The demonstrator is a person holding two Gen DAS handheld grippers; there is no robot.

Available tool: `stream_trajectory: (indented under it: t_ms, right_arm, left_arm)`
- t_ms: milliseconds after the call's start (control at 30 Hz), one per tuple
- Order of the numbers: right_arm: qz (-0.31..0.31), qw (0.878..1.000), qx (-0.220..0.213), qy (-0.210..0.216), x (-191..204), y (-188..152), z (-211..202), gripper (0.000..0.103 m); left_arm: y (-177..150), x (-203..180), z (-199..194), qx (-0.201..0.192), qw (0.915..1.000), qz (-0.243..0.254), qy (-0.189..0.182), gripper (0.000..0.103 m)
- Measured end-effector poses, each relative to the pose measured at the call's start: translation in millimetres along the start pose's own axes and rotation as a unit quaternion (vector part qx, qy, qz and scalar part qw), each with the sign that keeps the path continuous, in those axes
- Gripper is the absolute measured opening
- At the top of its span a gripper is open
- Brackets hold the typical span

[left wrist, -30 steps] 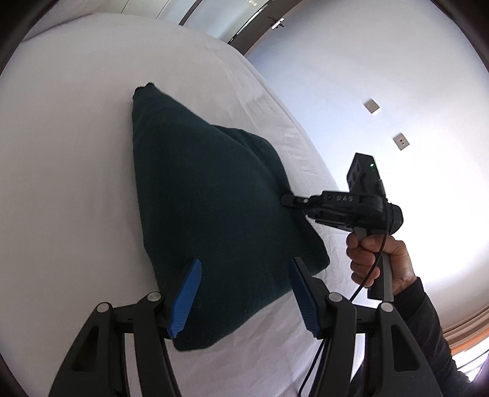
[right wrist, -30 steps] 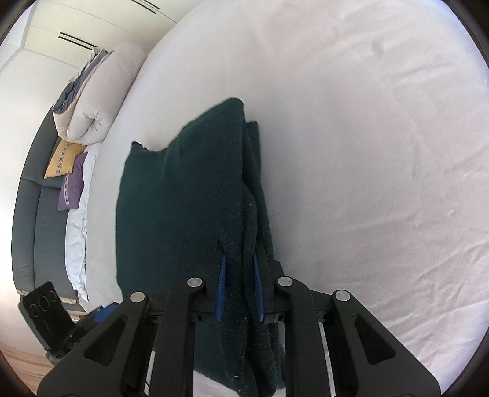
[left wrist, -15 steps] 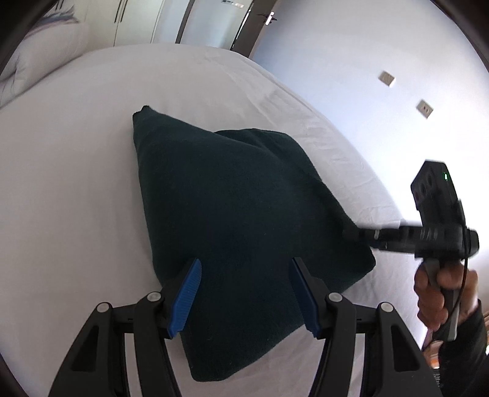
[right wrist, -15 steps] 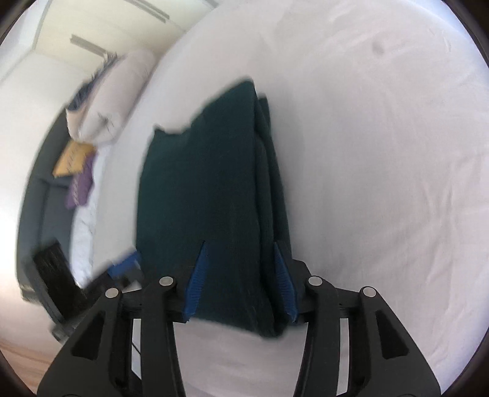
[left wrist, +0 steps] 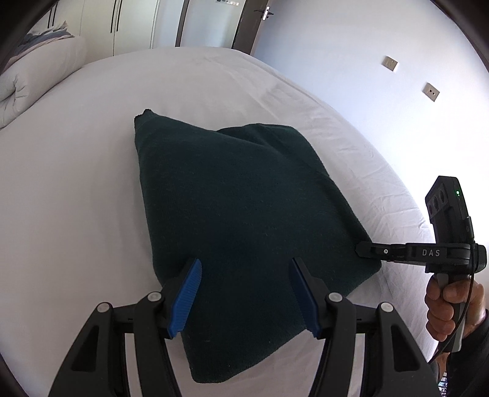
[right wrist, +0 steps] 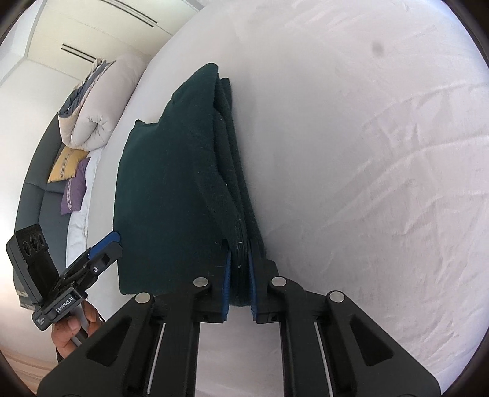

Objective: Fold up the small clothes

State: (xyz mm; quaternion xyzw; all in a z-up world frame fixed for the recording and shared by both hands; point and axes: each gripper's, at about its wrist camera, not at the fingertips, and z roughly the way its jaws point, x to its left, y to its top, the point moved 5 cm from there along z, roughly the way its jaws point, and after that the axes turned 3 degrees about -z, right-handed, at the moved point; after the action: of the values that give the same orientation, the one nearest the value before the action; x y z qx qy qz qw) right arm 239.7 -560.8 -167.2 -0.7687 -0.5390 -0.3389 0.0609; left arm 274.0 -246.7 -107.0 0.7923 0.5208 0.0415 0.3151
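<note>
Right tool [right wrist: 238,271] is clamped on the folded dark-green fleece garment's [left wrist: 244,220] layered edge; left tool [left wrist: 244,293] hangs open over its near end, w/ nothing held. Best to keep all layers pinched, drag slowly and flat across the white bed [left wrist: 76,198] sheet toward its near edge so the stack doesn't splay.

A wide white-sheeted bed [left wrist: 91,183] fills the room. A rolled pale duvet [right wrist: 104,103], yellow cushion [right wrist: 65,163] and purple cushion [right wrist: 75,189] lie against a grey padded headboard [right wrist: 33,195]; cream wardrobe doors [left wrist: 134,24] stand behind.

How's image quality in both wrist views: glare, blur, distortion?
Left wrist: sharp; wall at right blown out by glare, heavy fisheye bending the bed. Right wrist: sharp; dark smudge top right, sheet evenly lit, cloth nearly featureless.
</note>
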Motion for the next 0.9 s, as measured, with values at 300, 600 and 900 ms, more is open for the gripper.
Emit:
stream_trajectory:
  t_ms: [300, 600, 900]
  right_arm:
    - [-0.009, 1.0, -0.018, 0.014, -8.9, -16.1, 0.5, 0.008]
    - [-0.007, 0.995, -0.093, 0.03, 1.2, 13.0, -61.7, 0.092]
    - [0.02, 0.997, -0.004, 0.081, 10.6, 69.5, 8.0, 0.063]
  left_arm:
    - [-1.2, 5.0, -3.9, -0.005, 1.0, 0.001, 0.003, 0.061]
    - [29.9, 59.2, -35.0, -0.078, 0.994, -0.077, 0.0, 0.095]
    - [29.1, 100.2, 47.4, 0.073, 0.9781, -0.175, -0.086, 0.091]
